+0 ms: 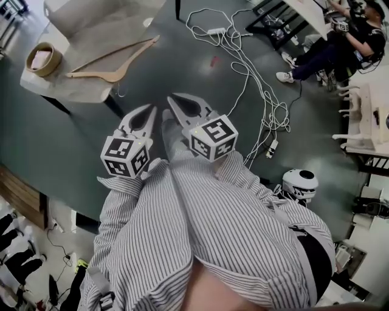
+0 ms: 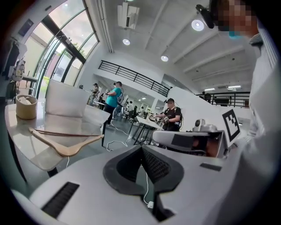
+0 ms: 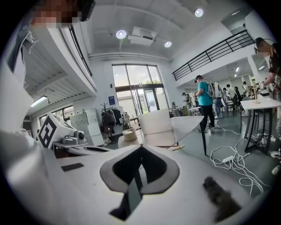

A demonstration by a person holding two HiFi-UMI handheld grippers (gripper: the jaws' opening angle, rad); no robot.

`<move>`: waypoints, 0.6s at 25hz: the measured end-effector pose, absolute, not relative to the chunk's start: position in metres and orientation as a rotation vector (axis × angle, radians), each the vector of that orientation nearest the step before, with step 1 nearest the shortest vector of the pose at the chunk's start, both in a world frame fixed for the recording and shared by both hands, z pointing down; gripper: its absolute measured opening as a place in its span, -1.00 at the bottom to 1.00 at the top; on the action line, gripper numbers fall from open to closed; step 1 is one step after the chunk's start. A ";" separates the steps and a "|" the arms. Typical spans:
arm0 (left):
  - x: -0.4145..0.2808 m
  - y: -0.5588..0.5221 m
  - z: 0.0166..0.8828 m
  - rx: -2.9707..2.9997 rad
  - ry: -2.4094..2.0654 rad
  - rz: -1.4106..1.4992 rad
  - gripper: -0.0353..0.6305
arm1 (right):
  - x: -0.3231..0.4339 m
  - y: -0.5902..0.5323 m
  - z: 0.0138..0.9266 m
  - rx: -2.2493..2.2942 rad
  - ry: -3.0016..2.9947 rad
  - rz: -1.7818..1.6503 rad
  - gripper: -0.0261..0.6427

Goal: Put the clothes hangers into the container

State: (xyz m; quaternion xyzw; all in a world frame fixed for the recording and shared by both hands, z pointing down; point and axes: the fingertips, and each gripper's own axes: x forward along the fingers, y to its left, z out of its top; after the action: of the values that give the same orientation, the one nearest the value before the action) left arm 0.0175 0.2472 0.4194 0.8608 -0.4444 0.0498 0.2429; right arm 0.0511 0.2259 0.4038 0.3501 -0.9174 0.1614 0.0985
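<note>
Striped sleeves (image 1: 182, 212), mine; left gripper (image 1: 149, 109), right gripper (image 1: 172, 98): both pinched closed, empty. Hanger (image 1: 97, 75): flat by table (image 1: 73, 90) near edge, container (image 1: 97, 15) behind. Risk: I nudge it off with closed tips

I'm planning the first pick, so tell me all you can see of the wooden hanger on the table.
The wooden hanger is pale bare wood: two curved arms meeting in a shallow V, a thin crossbar joining their ends. It lies flat on the pale table, its middle at the near edge. Only the table touches it; its hook is hard to make out.
</note>
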 end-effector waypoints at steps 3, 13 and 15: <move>0.012 0.215 0.419 2.352 -1.233 0.137 -0.86 | 0.045 0.194 0.404 1.003 -2.713 0.440 -0.88; 0.000 0.099 0.418 2.314 -1.277 0.138 -0.86 | 0.032 0.083 0.402 0.928 -2.690 0.364 -0.88; 0.003 0.076 0.420 2.312 -1.275 0.145 -0.86 | 0.034 0.057 0.404 0.929 -2.687 0.389 -0.88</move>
State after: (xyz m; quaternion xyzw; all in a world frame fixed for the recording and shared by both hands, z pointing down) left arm 0.0031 0.0755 0.4196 0.8475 -0.4673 0.0531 0.2463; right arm 0.0338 0.0574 0.4042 0.3207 -0.9277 0.1343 0.1358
